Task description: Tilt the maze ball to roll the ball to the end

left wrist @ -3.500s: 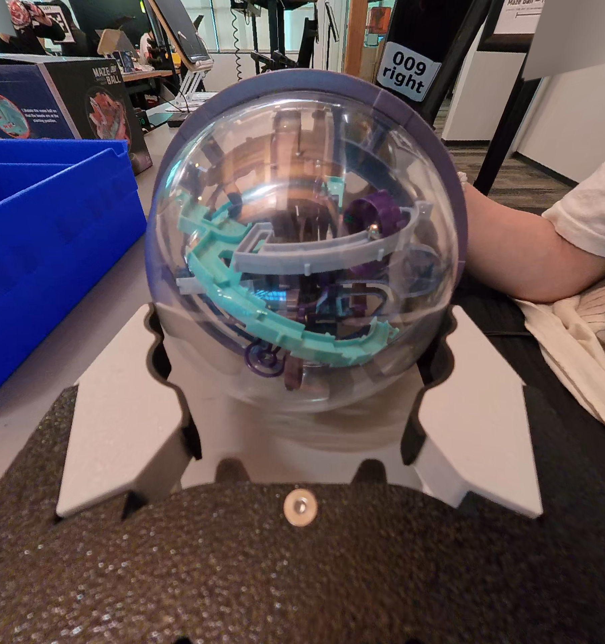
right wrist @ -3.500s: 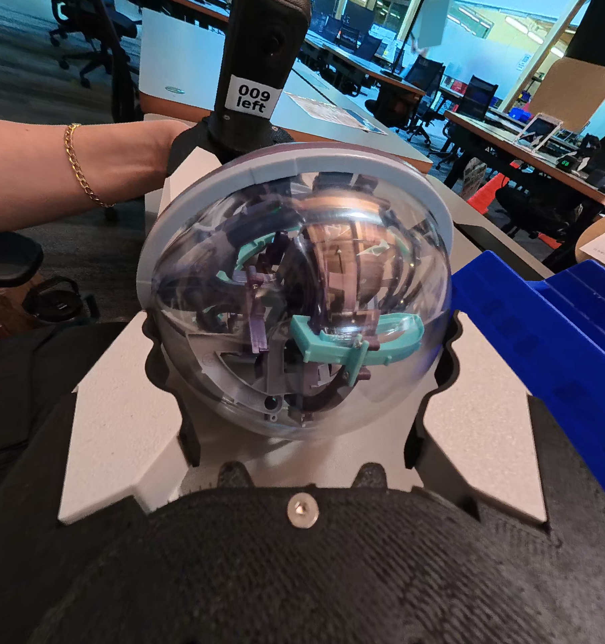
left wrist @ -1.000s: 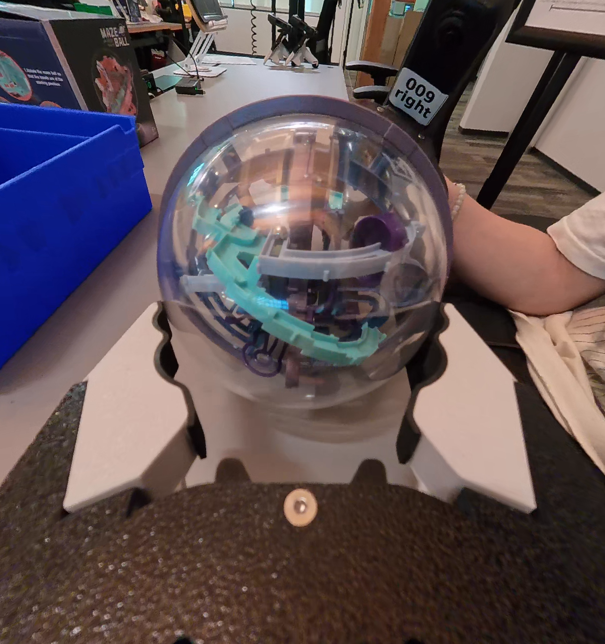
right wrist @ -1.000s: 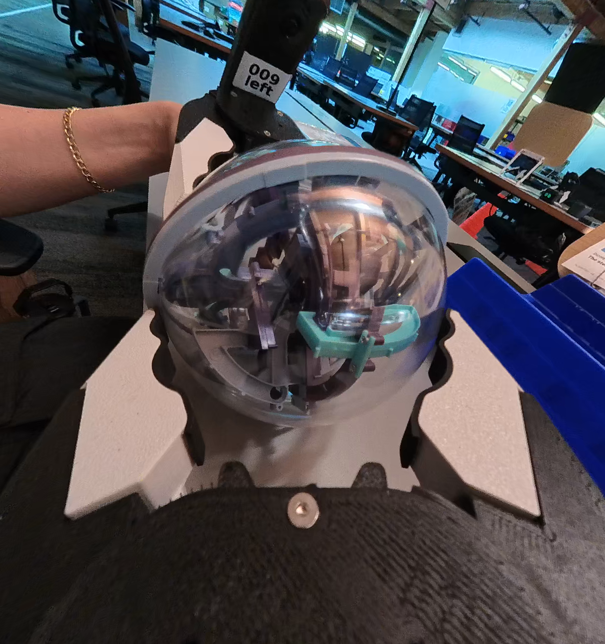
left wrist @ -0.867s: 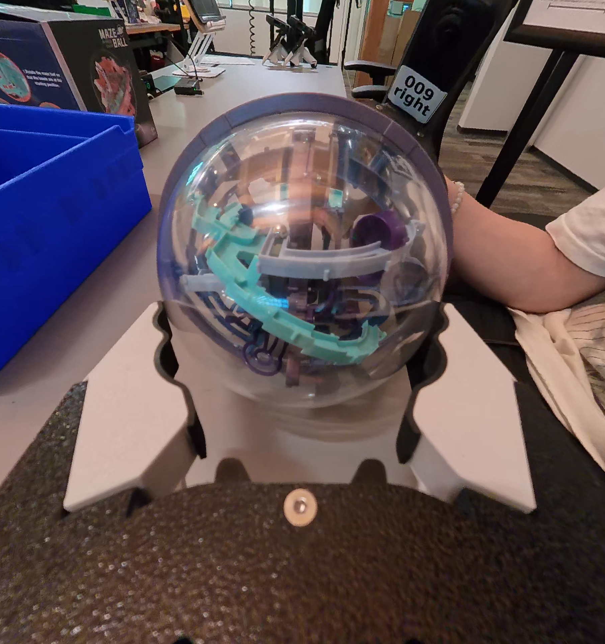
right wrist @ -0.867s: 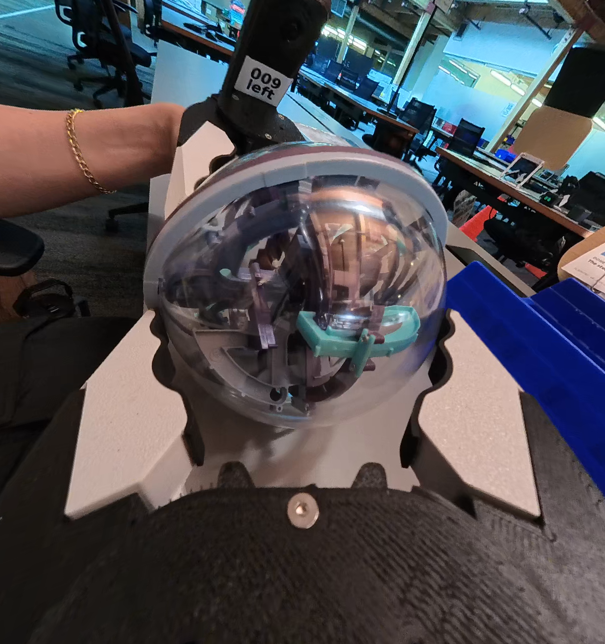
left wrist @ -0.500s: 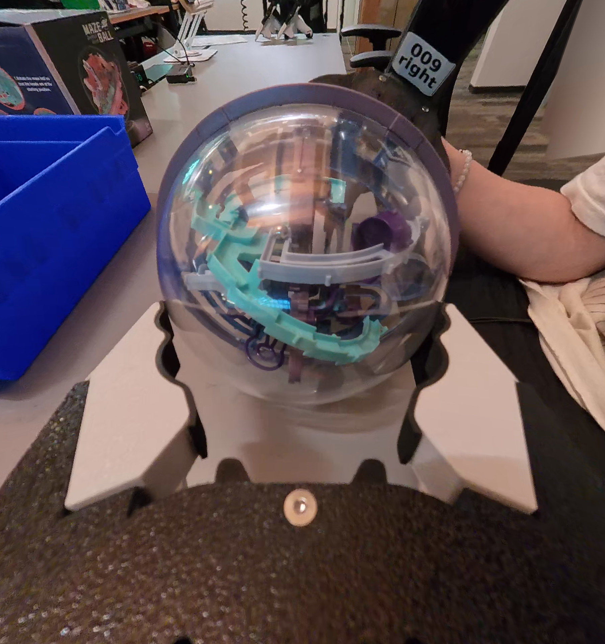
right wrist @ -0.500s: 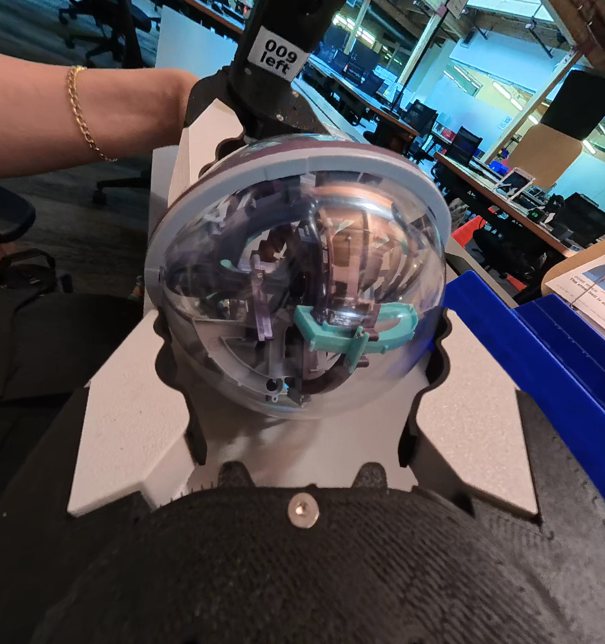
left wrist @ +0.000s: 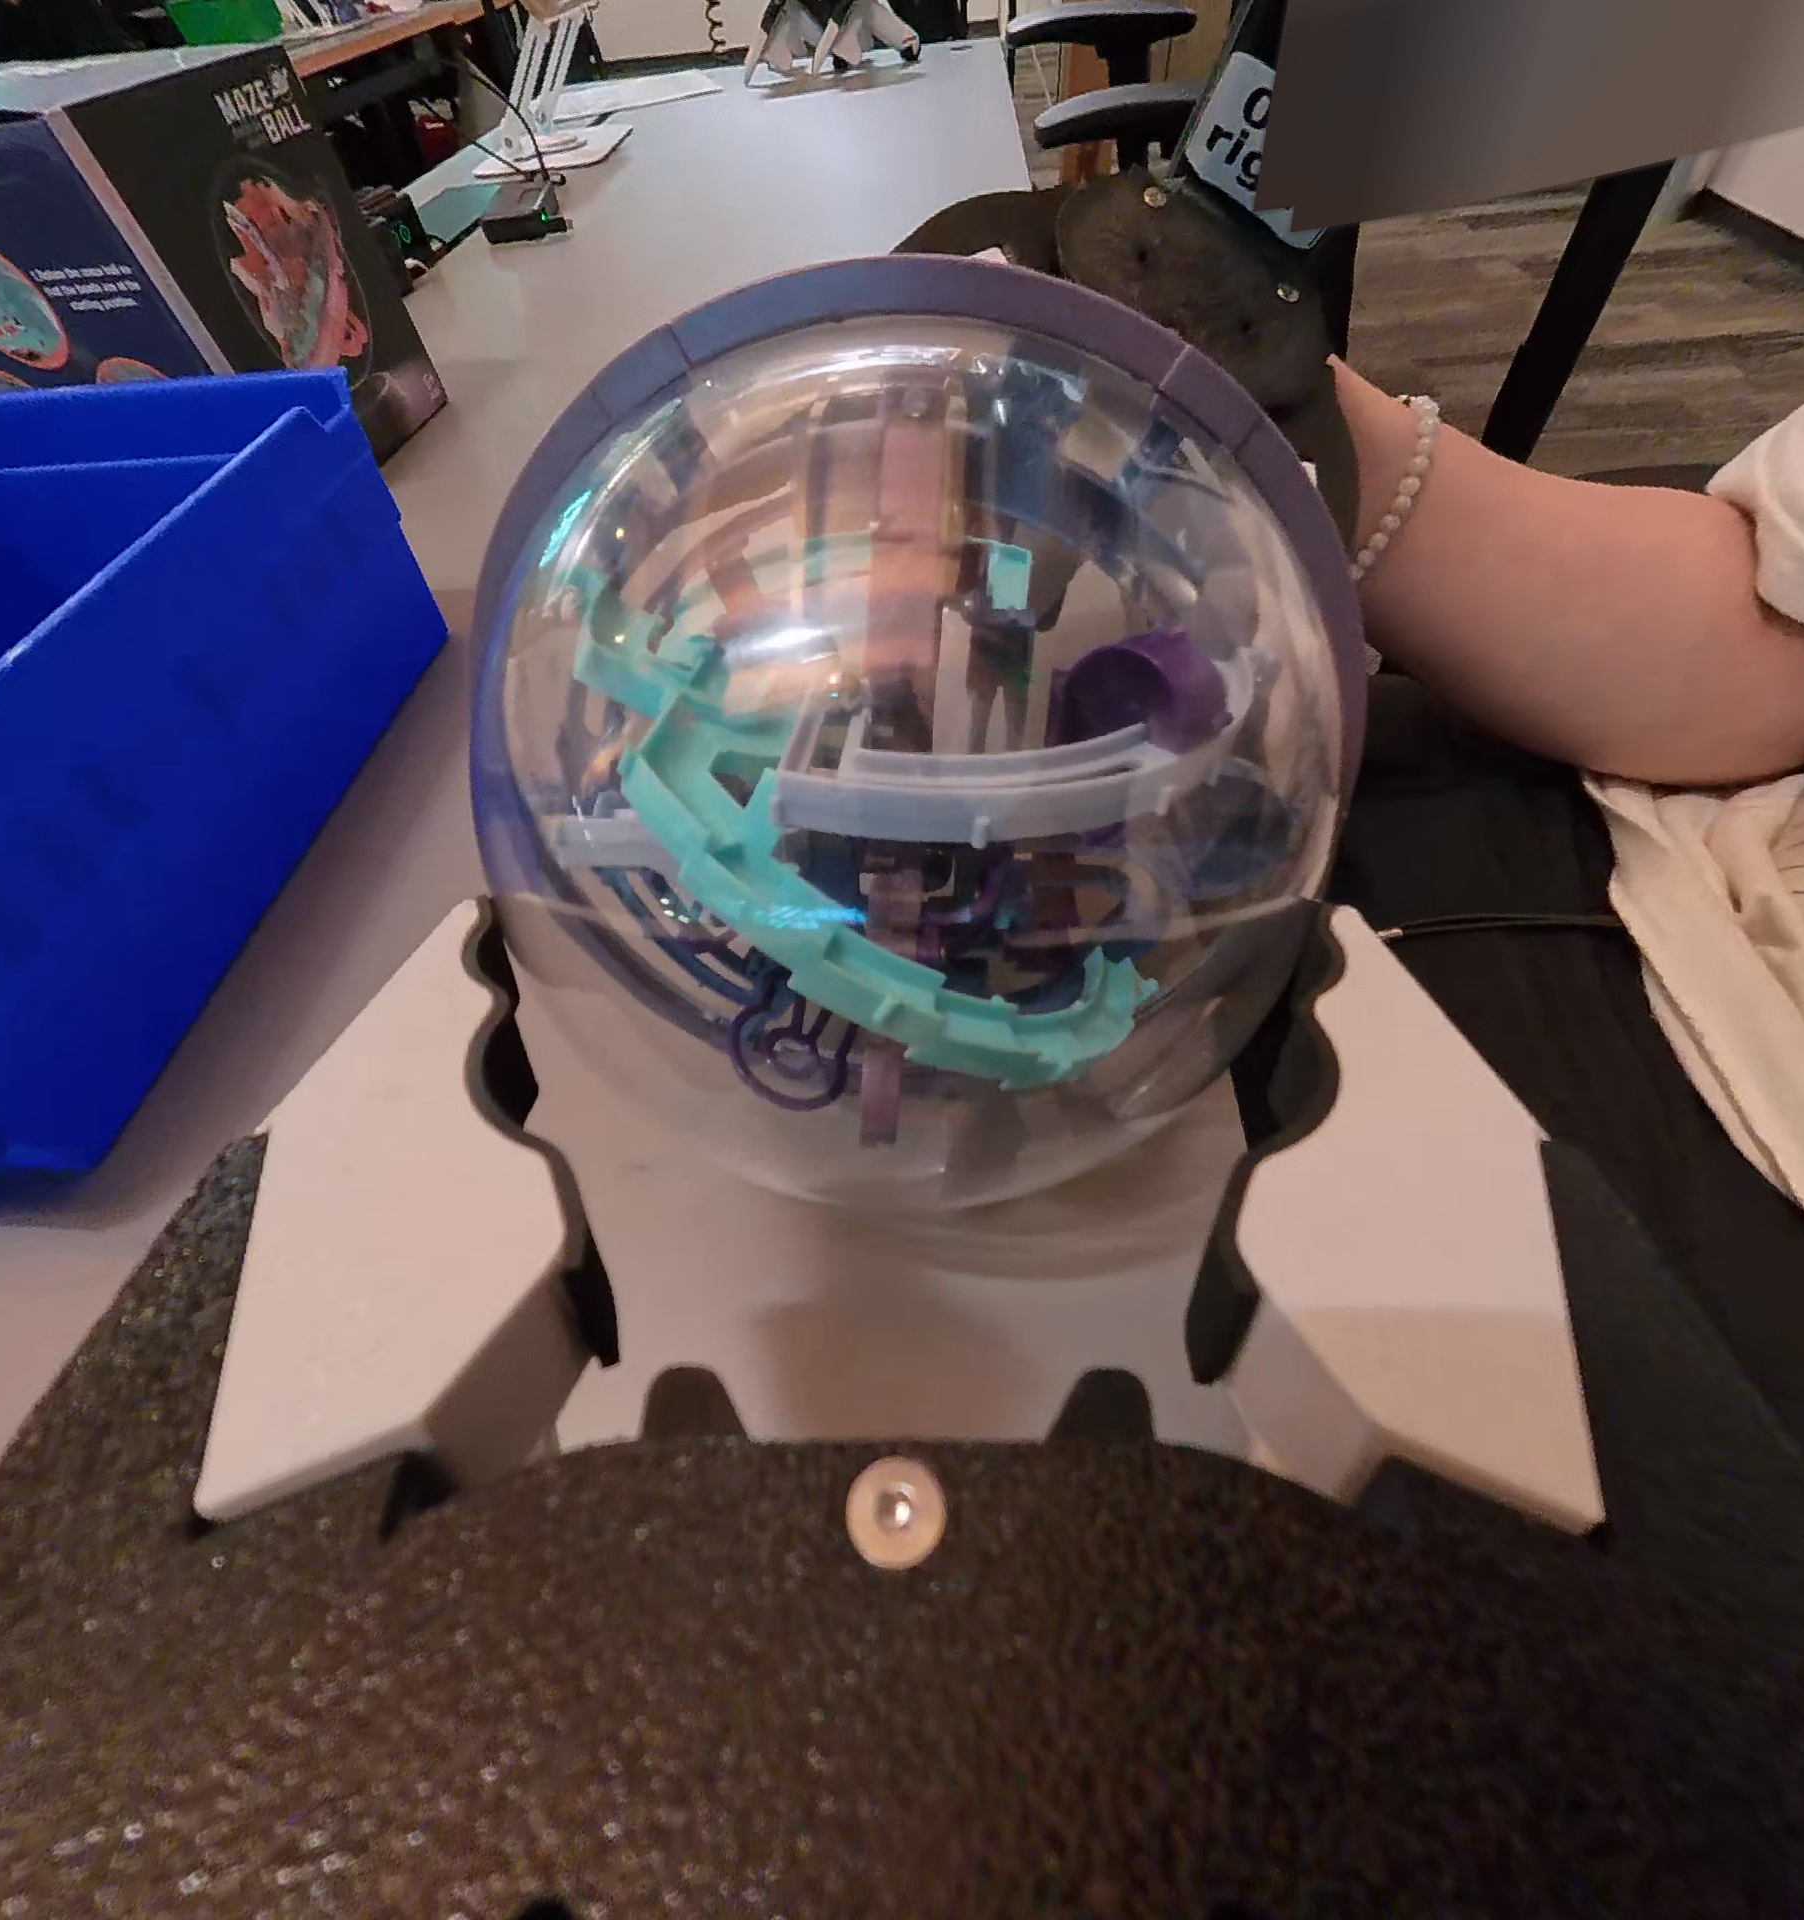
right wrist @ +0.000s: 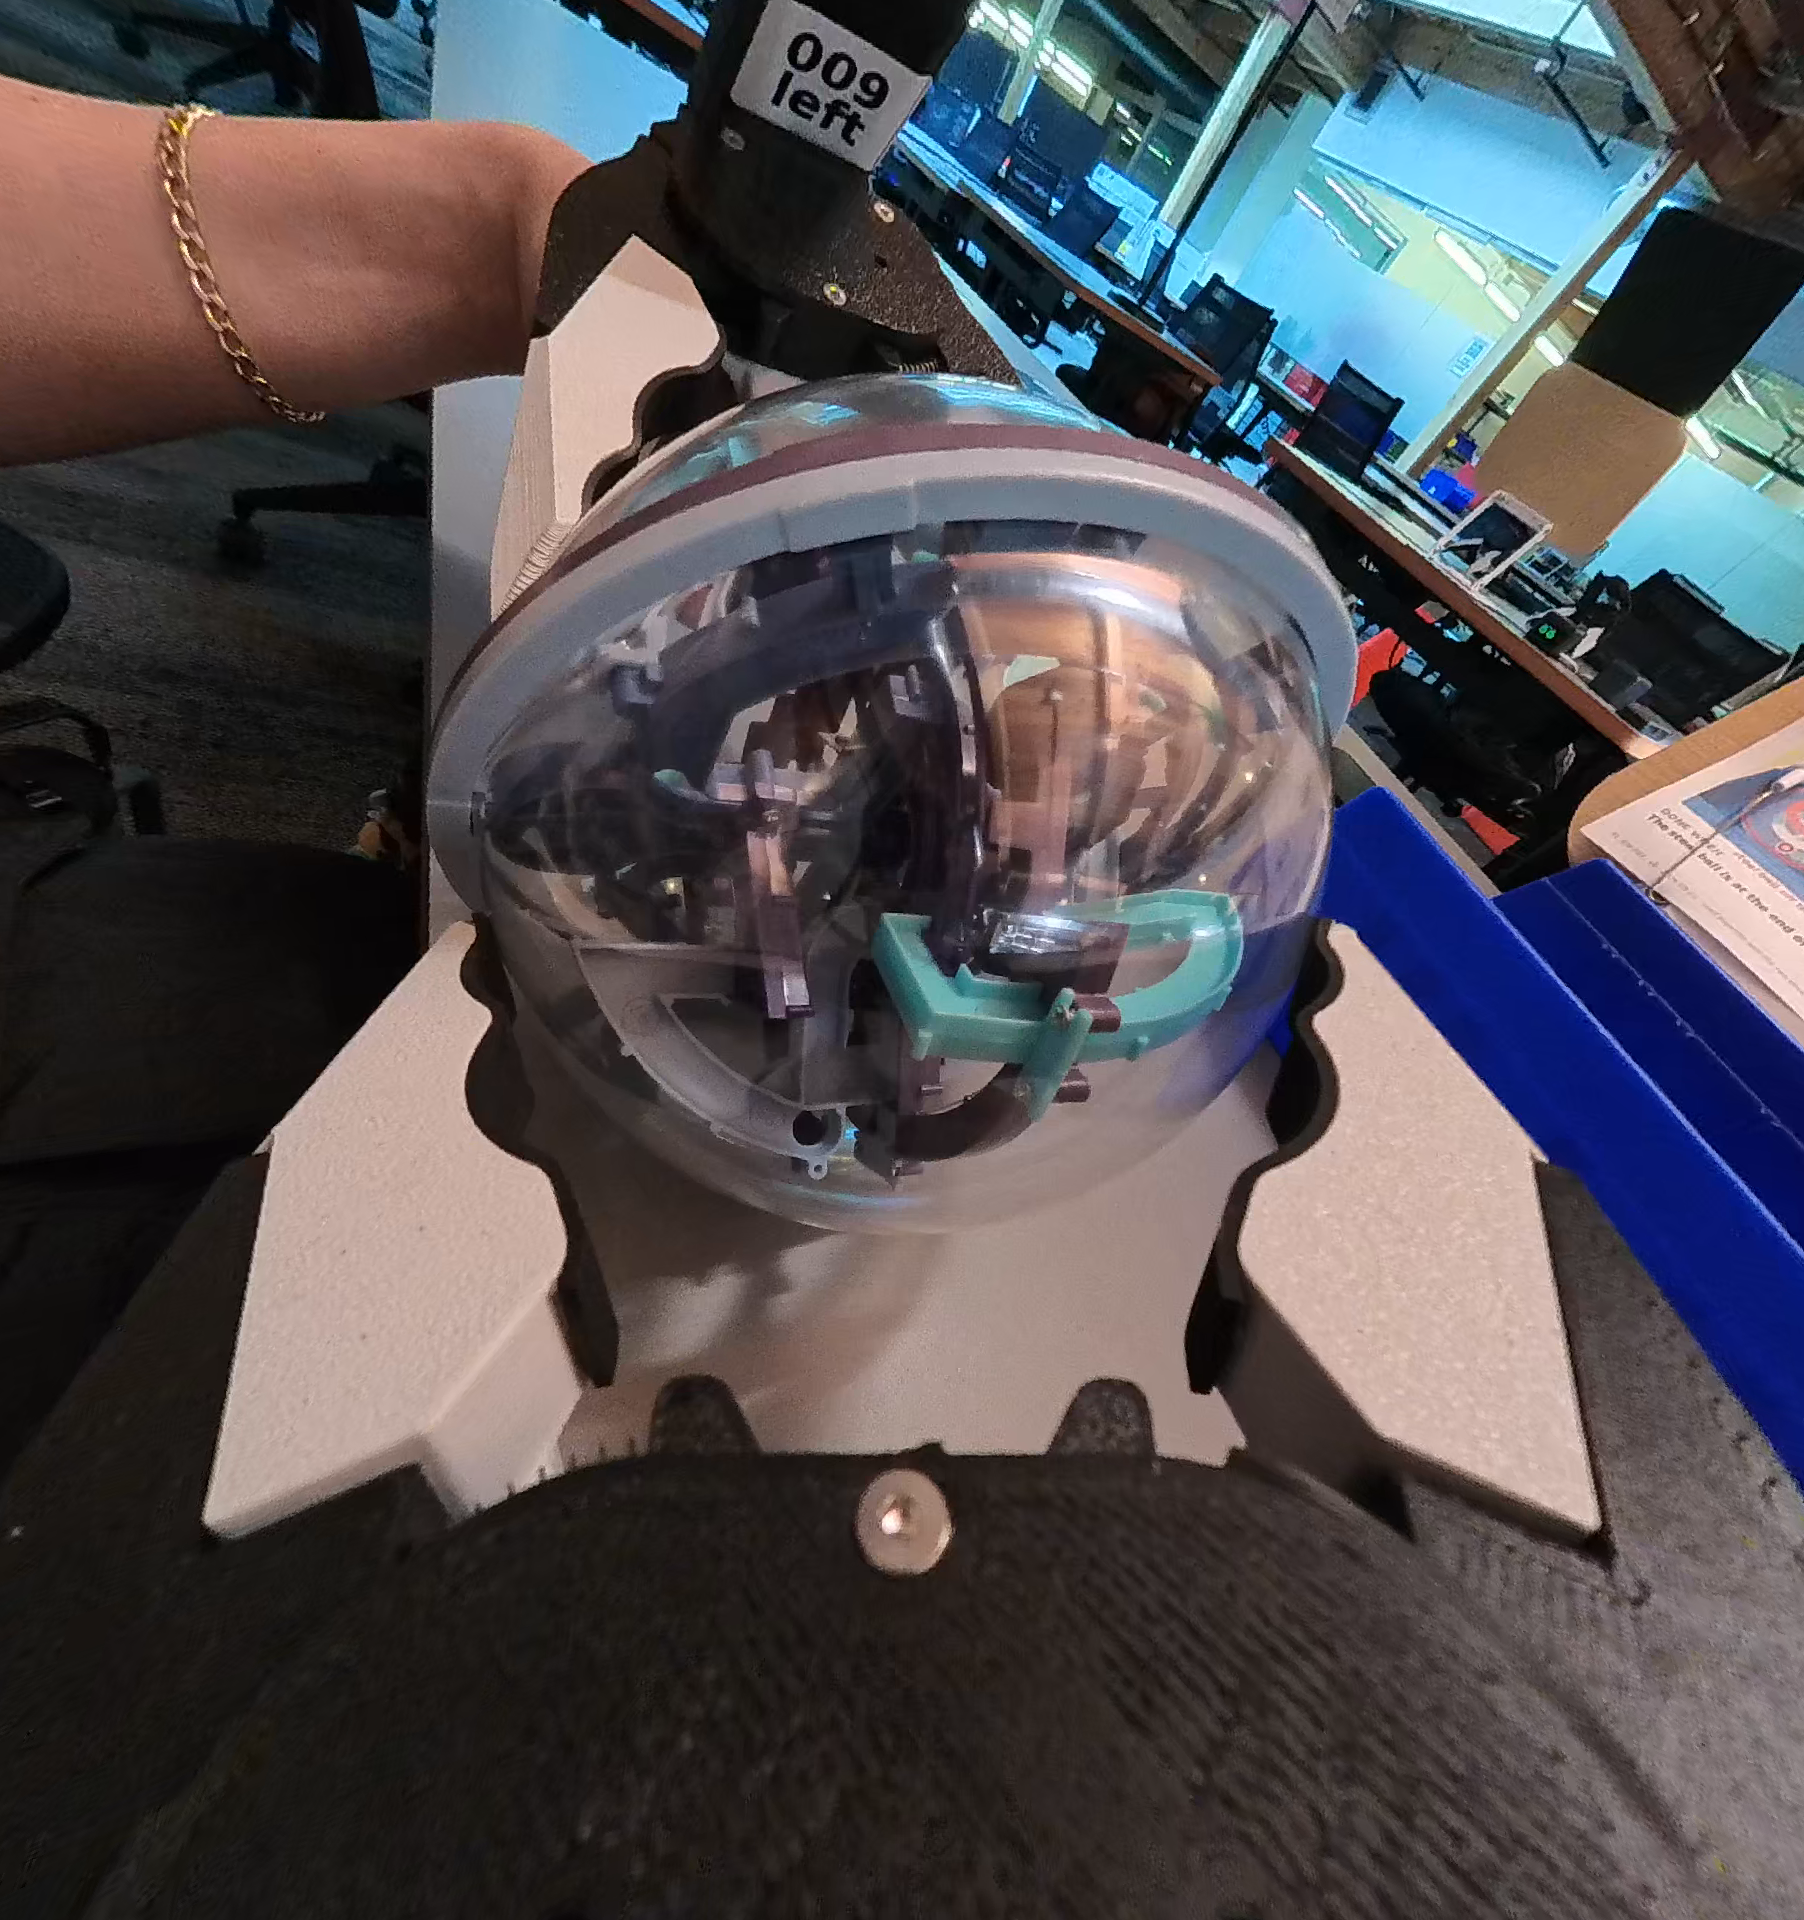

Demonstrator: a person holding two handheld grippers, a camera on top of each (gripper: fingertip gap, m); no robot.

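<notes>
Grey desks (left wrist: 773, 187), office chairs (right wrist: 1334, 416), patterned carpet (left wrist: 1708, 281)

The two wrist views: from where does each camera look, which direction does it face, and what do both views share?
Left wrist view: sits behind the left gripper, looks along its white fingers across the table; shows the person's right forearm.
Right wrist view: sits behind the right gripper, faces the opposite way toward the left gripper; shows the left forearm.
Shared: the maze ball clamped between both grippers, and the blue bin.
</notes>
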